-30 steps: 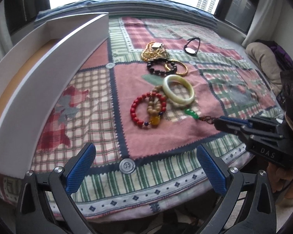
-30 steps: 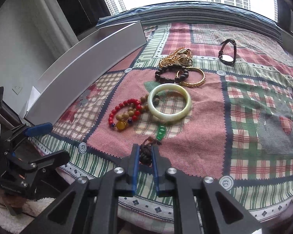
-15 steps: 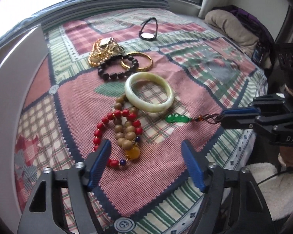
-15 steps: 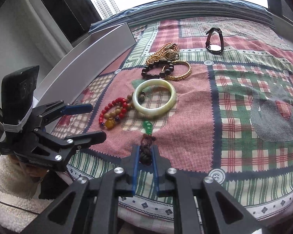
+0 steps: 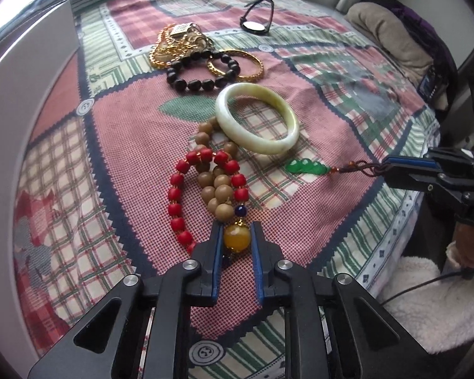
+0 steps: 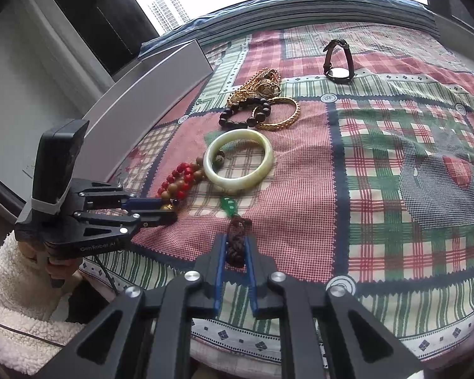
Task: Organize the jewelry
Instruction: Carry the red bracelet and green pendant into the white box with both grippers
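Note:
My left gripper (image 5: 236, 235) is shut on the amber bead (image 5: 236, 237) of a red and tan bead bracelet (image 5: 205, 186) lying on the cloth; it shows in the right wrist view (image 6: 170, 209) too. My right gripper (image 6: 236, 246) is shut on the brown braided cord (image 6: 236, 243) of a green jade pendant (image 6: 228, 204), also seen in the left wrist view (image 5: 306, 167). A pale jade bangle (image 5: 257, 117) lies beyond both. A black bead bracelet (image 5: 199, 72), a gold bangle (image 5: 237, 64) and gold chains (image 5: 177, 44) lie further back.
A black wristwatch (image 5: 256, 25) lies at the far side of the patchwork cloth (image 5: 347, 72). A white open box (image 5: 15, 101) stands along the left, its wall also visible in the right wrist view (image 6: 148, 85). A beige cushion (image 5: 391, 31) sits at far right.
My left gripper moved forward and down to the bead bracelet and shut on its amber bead. My right gripper stayed shut on the pendant cord.

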Tool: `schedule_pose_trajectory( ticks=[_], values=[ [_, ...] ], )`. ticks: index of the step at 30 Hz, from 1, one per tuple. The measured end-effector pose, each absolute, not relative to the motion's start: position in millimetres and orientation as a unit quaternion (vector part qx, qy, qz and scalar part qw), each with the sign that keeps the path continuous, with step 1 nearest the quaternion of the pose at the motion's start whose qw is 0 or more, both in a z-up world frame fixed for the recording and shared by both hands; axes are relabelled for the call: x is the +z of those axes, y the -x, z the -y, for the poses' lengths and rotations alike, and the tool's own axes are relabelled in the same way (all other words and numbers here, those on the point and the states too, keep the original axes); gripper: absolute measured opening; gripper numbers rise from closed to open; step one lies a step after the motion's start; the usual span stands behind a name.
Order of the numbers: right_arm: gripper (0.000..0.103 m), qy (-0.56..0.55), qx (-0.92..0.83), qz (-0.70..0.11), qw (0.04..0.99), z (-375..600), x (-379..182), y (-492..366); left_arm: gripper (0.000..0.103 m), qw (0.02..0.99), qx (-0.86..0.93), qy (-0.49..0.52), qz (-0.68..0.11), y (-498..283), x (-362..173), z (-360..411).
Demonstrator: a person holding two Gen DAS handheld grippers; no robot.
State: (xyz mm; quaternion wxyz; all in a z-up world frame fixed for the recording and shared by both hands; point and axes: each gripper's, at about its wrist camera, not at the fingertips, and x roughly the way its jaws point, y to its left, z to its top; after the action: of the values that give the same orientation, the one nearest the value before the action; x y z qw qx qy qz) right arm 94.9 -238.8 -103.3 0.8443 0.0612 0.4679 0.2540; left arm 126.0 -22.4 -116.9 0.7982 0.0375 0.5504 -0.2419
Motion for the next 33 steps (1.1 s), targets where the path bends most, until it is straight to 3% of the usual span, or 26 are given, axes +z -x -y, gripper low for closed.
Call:
schedule_pose_trajectory(
  ticks=[10, 20, 27, 33],
  values=[
    [0.012, -0.054, 0.277, -0.448, 0.849, 238, -68, -102, 0.015, 0.840, -0.209, 0.125, -0.485, -115, -30, -39],
    [0.012, 0.000, 0.402, -0.389, 0.829, 145, 18, -126, 0.015, 0.893, -0.049, 0.144, -0.424, -79, 55, -141],
    [0.012, 0.025, 0.491, -0.367, 0.790, 16, 50, -167, 0.015, 0.891, 0.103, 0.114, -0.426, -82, 26, -201],
    [0.012, 0.079, 0.511, -0.411, 0.751, -94, 6, -189, 0.015, 0.871, 0.162, 0.127, -0.446, -86, -21, -219]
  ],
)
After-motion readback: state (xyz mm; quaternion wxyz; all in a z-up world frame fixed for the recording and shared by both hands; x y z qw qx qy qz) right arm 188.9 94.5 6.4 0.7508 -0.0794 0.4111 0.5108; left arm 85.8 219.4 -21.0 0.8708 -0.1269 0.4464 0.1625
